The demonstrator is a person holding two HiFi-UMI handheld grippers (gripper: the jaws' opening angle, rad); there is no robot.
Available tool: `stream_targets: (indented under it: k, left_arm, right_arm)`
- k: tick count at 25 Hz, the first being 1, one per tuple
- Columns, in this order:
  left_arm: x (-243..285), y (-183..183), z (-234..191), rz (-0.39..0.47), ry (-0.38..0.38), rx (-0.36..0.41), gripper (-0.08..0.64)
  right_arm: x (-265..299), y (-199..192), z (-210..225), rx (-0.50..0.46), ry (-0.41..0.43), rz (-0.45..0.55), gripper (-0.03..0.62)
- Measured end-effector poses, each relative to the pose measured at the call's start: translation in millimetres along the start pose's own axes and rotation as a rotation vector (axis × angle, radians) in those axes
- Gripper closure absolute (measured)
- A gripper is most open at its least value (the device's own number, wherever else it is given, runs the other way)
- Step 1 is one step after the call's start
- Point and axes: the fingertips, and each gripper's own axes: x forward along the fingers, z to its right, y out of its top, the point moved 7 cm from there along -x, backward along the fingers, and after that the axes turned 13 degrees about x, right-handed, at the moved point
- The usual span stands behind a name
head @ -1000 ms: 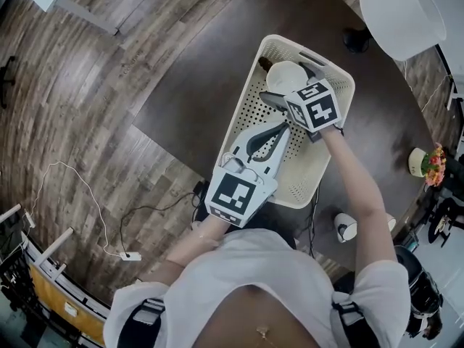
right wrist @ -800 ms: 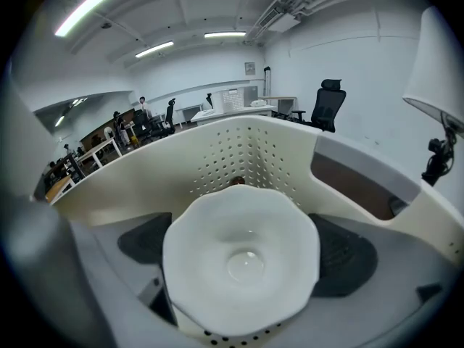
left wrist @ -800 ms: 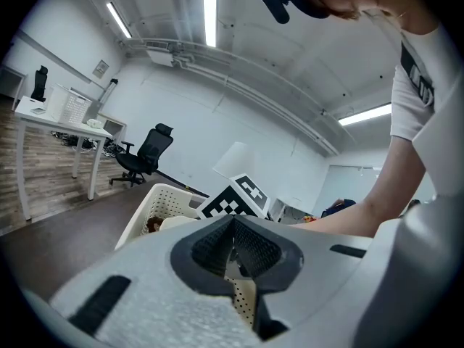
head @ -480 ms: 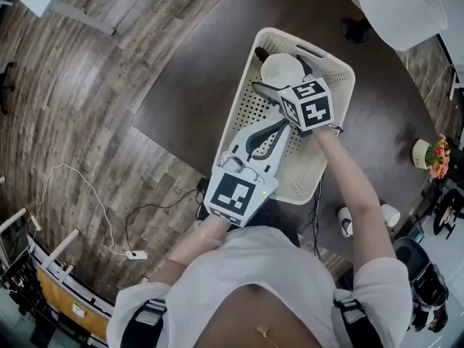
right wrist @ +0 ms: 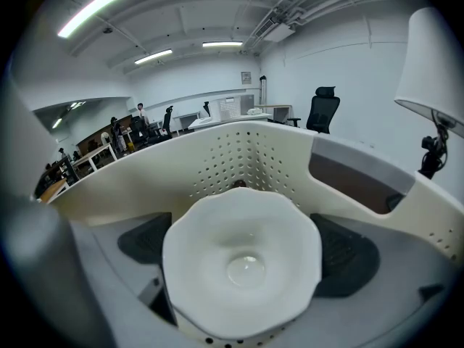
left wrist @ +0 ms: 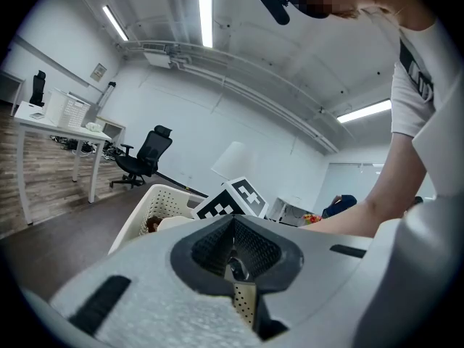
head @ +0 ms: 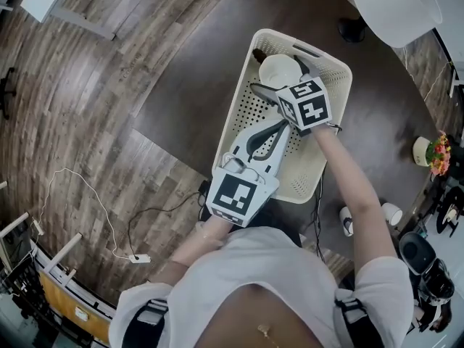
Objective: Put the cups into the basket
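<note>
A cream perforated basket (head: 233, 114) lies on the dark table (head: 188, 100). My right gripper (head: 279, 74) reaches into its far end, shut on a white scalloped cup (head: 280, 68). In the right gripper view the cup (right wrist: 243, 256) fills the space between the two dark pads (right wrist: 145, 239), low against the basket's perforated wall (right wrist: 217, 151). A small brown thing (head: 259, 54) sits in the far corner beside the cup. My left gripper (head: 281, 124) hovers over the near half of the basket, jaws shut with nothing between them; its dark pads (left wrist: 233, 249) meet.
A white lamp shade (head: 395, 6) on a dark base (head: 351, 29) stands beyond the basket. A small flower pot (head: 431, 154) sits at the table's right edge. Two small white cup-like things (head: 348, 221) lie at the near right. Wooden floor and a cable (head: 94, 209) are on the left.
The right gripper with the cup has shifted only slightly toward the basket's far end. The left gripper has kept its place; the head view itself drifted a little.
</note>
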Motion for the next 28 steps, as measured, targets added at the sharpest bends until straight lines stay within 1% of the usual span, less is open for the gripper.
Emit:
stream_targets:
  k: [6, 12, 16, 19, 21, 23, 24, 25, 26, 27, 28]
  left_arm:
    - [2.3, -0.3, -3.8, 0.000, 0.004, -0.009, 0.549]
    - [0.7, -1.4, -6.0, 0.002, 0.010, -0.016, 0.549]
    - [-1.3, 4.0, -7.1, 0.017, 0.017, 0.000, 0.549]
    - [-5.0, 6.3, -5.1, 0.027, 0.019, 0.016, 0.549]
    - [-8.0, 7.8, -8.0, 0.026, 0.032, 0.024, 0.549]
    - [-12.2, 9.4, -13.4, 0.029, 0.061, 0.025, 0.549]
    - [-14.1, 10.2, -15.9, 0.032, 0.079, 0.027, 0.549]
    - [-15.5, 10.9, -18.6, 0.035, 0.096, 0.031, 0.549]
    - [-16.4, 11.6, -21.7, 0.037, 0.112, 0.040, 0.549]
    - [-16.8, 12.4, -25.0, 0.036, 0.124, 0.050, 0.549]
    - [-17.2, 13.4, -28.0, 0.036, 0.135, 0.059, 0.549]
  right_arm:
    - [-2.2, -3.8, 5.0, -0.008, 0.002, -0.030, 0.032]
    - [-13.7, 13.6, -1.7, -0.043, 0.009, 0.016, 0.032]
    - [-25.2, 21.2, -7.6, -0.052, 0.014, 0.043, 0.032]
    - [-37.0, 22.3, -9.1, -0.025, -0.003, 0.033, 0.032]
    - [-45.5, 24.6, -7.6, 0.015, -0.028, 0.033, 0.034]
    - [-55.2, 25.9, -6.8, 0.067, -0.046, 0.057, 0.038]
    - [-61.1, 25.5, -6.6, 0.089, -0.067, 0.083, 0.041]
    - [-67.6, 25.1, -6.2, 0.104, -0.107, 0.125, 0.094]
    - [-74.1, 25.1, -6.0, 0.115, -0.156, 0.181, 0.368]
    - [-79.5, 25.1, -7.1, 0.126, -0.190, 0.237, 0.581]
    - [-83.7, 25.0, -10.6, 0.143, -0.192, 0.282, 0.581]
